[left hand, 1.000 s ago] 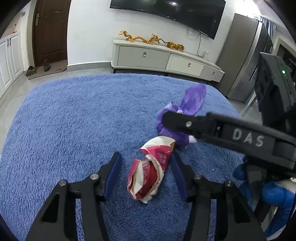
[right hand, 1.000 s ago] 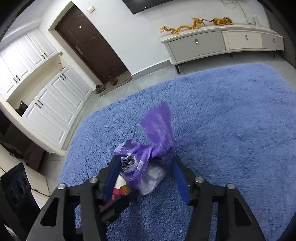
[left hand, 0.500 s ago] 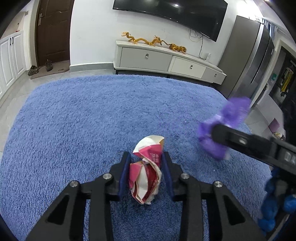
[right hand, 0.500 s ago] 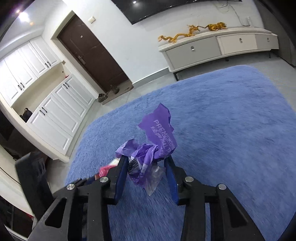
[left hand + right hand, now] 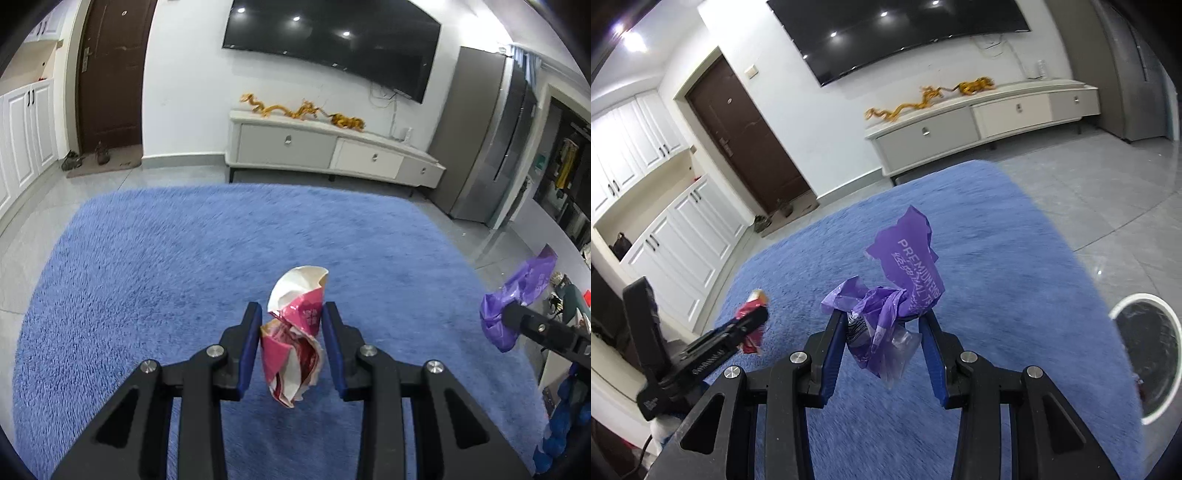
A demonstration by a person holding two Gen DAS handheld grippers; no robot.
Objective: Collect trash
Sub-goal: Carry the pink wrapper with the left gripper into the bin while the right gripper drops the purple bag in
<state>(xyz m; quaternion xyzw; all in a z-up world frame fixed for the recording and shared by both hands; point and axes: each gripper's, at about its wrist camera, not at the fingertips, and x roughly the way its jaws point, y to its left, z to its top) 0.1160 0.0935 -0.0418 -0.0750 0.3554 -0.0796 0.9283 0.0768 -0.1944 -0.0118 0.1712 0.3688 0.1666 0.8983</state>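
My left gripper (image 5: 291, 325) is shut on a crumpled red and white wrapper (image 5: 295, 339) and holds it above the blue rug (image 5: 184, 258). My right gripper (image 5: 884, 326) is shut on a crumpled purple plastic bag (image 5: 901, 295), also held above the rug (image 5: 997, 277). The purple bag (image 5: 517, 302) and the right gripper show at the right edge of the left wrist view. The red wrapper (image 5: 751, 317) and the left gripper show at the left of the right wrist view.
A round white-rimmed bin (image 5: 1145, 354) with a dark liner stands on the grey tile floor right of the rug. A white TV cabinet (image 5: 325, 151) stands against the far wall, a grey fridge (image 5: 487, 140) to its right. White cupboards (image 5: 676, 236) line the left wall.
Both grippers closed on their trash and lifted it off the rug. The right gripper with the purple bag moved away to the right; the bin came into its view.
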